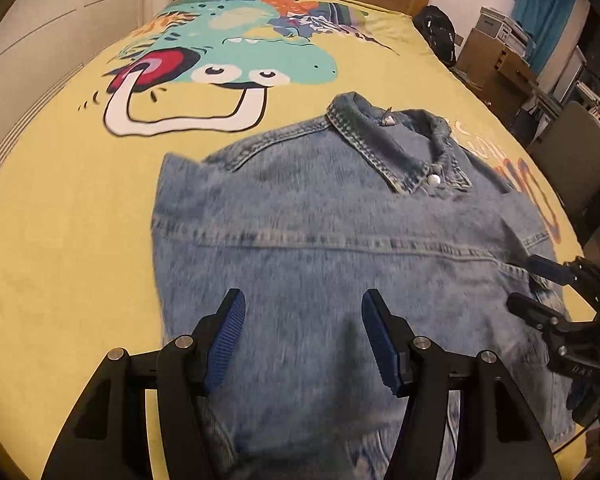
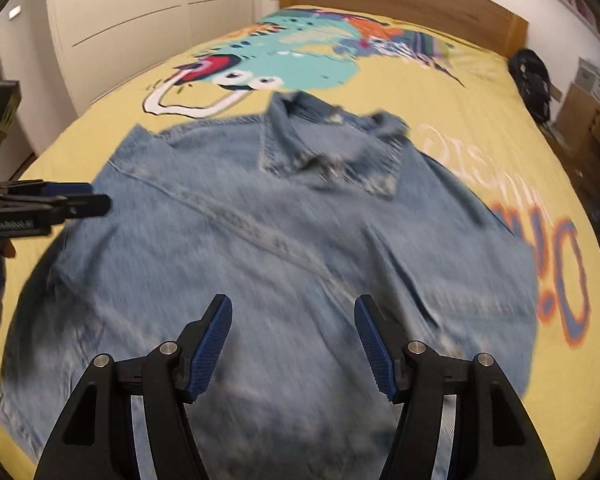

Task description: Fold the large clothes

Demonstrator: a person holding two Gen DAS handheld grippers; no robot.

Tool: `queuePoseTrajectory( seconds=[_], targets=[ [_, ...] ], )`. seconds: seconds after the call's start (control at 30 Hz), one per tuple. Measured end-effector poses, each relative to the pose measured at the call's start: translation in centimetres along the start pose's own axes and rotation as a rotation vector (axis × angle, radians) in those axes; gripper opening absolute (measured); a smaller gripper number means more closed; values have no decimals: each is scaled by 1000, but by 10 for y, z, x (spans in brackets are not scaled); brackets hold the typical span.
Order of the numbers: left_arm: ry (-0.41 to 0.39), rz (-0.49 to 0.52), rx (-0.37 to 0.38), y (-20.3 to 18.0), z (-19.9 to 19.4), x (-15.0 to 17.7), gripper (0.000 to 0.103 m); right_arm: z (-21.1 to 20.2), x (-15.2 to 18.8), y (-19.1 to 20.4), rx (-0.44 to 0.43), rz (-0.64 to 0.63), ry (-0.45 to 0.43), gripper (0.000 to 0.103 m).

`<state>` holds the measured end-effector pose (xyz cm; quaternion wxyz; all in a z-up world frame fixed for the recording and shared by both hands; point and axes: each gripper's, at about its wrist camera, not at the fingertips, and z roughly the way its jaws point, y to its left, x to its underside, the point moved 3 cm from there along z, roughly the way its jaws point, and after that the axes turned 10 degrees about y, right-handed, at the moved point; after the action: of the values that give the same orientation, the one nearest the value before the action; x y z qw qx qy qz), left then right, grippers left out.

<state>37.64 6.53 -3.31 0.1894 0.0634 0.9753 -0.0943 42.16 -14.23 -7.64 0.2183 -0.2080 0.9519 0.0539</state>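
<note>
The denim jacket (image 1: pixel 320 248) is spread flat, and above it the left gripper (image 1: pixel 303 304) and right gripper (image 2: pixel 293 308) are held with jaws spread, empty.

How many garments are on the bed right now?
1: a denim jacket spread flat on the yellow bedspread, collar toward the headboard. Anything under it would be hidden.

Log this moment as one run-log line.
stage: pre-fold | blue denim jacket: flat on yellow printed bedspread, collar far | left gripper: open, empty | right gripper: open, empty
</note>
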Motion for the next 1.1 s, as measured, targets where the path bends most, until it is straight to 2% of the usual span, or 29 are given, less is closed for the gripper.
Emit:
queuePoseTrajectory(
  seconds=[0.2,0.27,0.37,0.47,0.6,0.73,0.9,1.1],
  targets=[
    [32,-3,-13,5,27,0,57,35,-23,12,-30,-5,21,65],
    [34,-28,-4,12,33,3,65,44,-23,7,-19,2,35,65],
    [37,-61,22,21,32,6,65,51,-17,-12,3,35,65,65],
    [33,-61,-2,20,20,10,65,44,-8,-27,8,76,71,65],
    [5,-63,10,13,3,28,65,22,10,-30,10,91,57,65],
    [39,-88,15,10,4,49,65,6,38,-18,-5,68,54,65],
    [81,-120,-16,12,4,63,65,8,67,-21,16,93,118,65],
    [27,-130,-18,13,-32,70,65,-29,85,-28,32,108,86,65]
  ],
)
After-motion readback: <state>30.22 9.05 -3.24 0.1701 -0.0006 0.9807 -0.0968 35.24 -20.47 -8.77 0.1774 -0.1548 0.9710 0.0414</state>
